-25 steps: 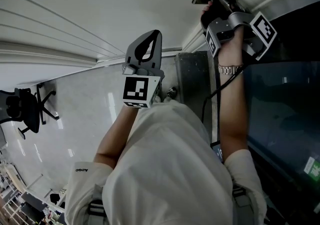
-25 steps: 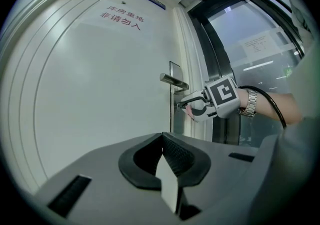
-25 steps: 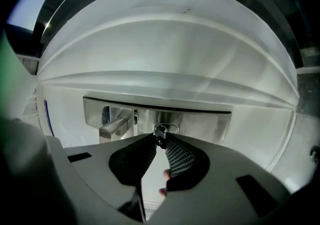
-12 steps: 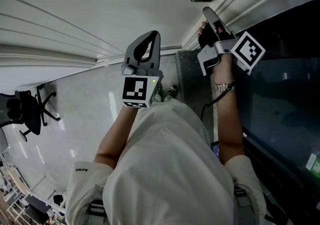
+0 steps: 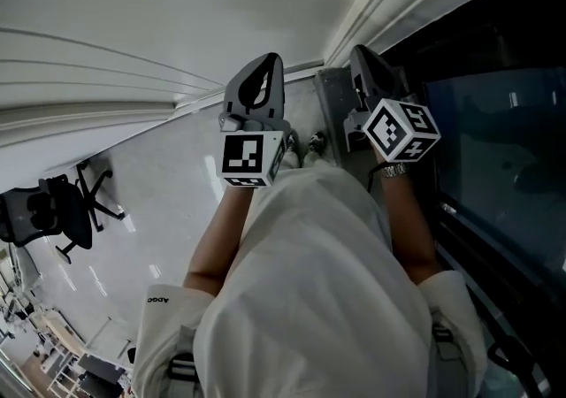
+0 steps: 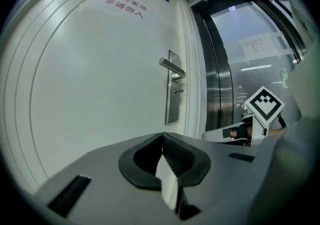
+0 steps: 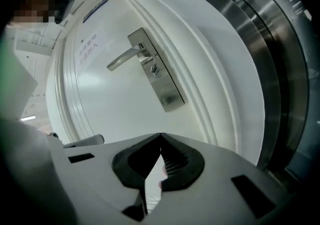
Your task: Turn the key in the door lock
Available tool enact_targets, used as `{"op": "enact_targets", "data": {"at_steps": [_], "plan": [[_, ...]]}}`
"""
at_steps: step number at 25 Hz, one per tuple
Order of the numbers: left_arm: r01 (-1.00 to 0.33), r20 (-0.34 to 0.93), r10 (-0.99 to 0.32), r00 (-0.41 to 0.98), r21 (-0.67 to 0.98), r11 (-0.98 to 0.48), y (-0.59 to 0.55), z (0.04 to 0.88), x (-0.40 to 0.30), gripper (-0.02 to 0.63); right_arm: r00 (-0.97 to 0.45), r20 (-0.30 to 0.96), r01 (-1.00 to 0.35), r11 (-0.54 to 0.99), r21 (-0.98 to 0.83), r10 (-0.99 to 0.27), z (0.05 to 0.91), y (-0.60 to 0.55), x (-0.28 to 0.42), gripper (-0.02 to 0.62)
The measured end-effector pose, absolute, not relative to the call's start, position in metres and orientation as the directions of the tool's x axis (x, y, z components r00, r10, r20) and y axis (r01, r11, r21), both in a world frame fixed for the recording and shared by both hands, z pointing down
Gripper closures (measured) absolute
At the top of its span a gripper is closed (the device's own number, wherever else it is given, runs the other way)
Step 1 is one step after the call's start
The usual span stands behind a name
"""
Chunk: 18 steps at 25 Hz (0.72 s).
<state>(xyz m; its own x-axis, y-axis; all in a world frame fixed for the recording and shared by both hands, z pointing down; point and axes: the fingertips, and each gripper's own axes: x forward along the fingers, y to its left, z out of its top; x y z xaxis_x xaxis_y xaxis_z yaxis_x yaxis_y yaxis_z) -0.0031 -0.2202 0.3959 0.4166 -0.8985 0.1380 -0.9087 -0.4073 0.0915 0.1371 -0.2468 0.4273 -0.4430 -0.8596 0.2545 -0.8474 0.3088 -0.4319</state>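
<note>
Door (image 7: 100, 111) lever (image 7: 125, 57) seems cropped from head view.

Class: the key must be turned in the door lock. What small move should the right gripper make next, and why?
Probably open the right gripper and bring it up to the key below the door handle. Its jaws have just closed on nothing, and it hangs well short of the lock plate, so it cannot grasp yet.

Head view looks steeply down; both gripper views face the door lock (image 7: 156, 71) nearby.
</note>
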Motion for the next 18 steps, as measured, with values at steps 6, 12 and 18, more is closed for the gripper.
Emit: {"op": "enact_targets", "data": {"at_steps": [6,12,18], "plan": [[-0.873,0.163,-0.857,0.489,0.094,-0.479,-0.203,0.416,0.008,0.595,-0.432,0.271,-0.895,0.373,-0.243,-0.86,0.442,-0.216,0.125,0.591],[-0.837,0.197,-0.814,0.546,0.098,-0.538,-0.181,0.438,0.018,0.595,-0.377,0.223,-0.924,0.349,-0.154,-0.899,0.441,-0.195,0.121,0.592],[-0.865,0.222,-0.837,0.5,0.087,-0.494,-0.171,0.449,0.015,0.595,-0.32,0.234,-0.946,0.298,-0.126,-0.918,0.45,-0.176,0.128,0.592]]}}
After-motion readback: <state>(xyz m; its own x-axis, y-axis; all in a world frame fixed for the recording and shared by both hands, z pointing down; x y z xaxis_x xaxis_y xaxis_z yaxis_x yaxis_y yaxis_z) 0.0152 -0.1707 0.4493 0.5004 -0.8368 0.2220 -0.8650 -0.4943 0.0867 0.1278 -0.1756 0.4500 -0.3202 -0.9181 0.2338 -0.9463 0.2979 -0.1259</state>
